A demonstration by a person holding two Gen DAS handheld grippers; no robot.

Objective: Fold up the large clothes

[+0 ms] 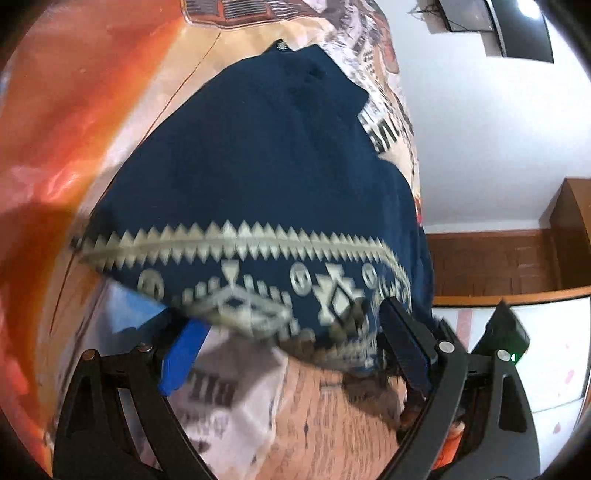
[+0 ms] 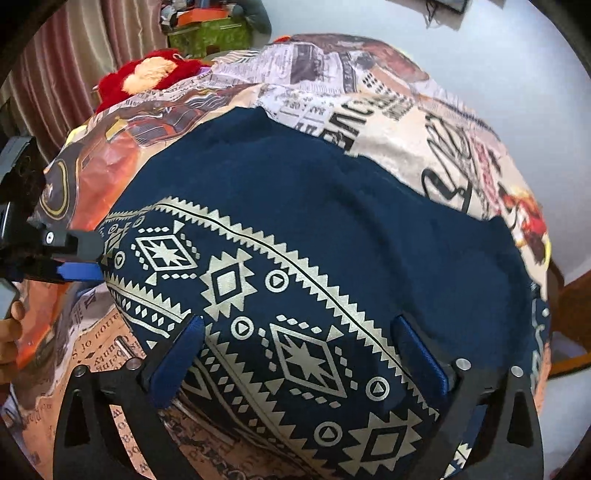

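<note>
Clearly two views, each with its own share:
Garment: a navy garment [image 2: 303, 229] with a cream geometric band lies spread on a bed cover printed like newspaper and cars [image 2: 388, 110].
Right wrist view only: the full run of the band, diamonds and zigzags sharp; a red plush toy [image 2: 147, 74] at the far end of the bed; pink curtains [image 2: 85, 48]; the left gripper [image 2: 94, 258] seen from the side at the garment's left edge, and a hand [image 2: 13, 325] below it.
Left wrist view only: a brown wooden wall panel [image 1: 491, 262] and a dark screen [image 1: 517, 29] high on the white wall; the band is blurred here.
Left gripper: jaws spread, the patterned hem lying between the blue fingers [image 1: 183, 358], not pinched.
Right gripper [image 2: 299, 358]: jaws spread wide, both blue fingers over the patterned cloth, nothing pinched.
</note>
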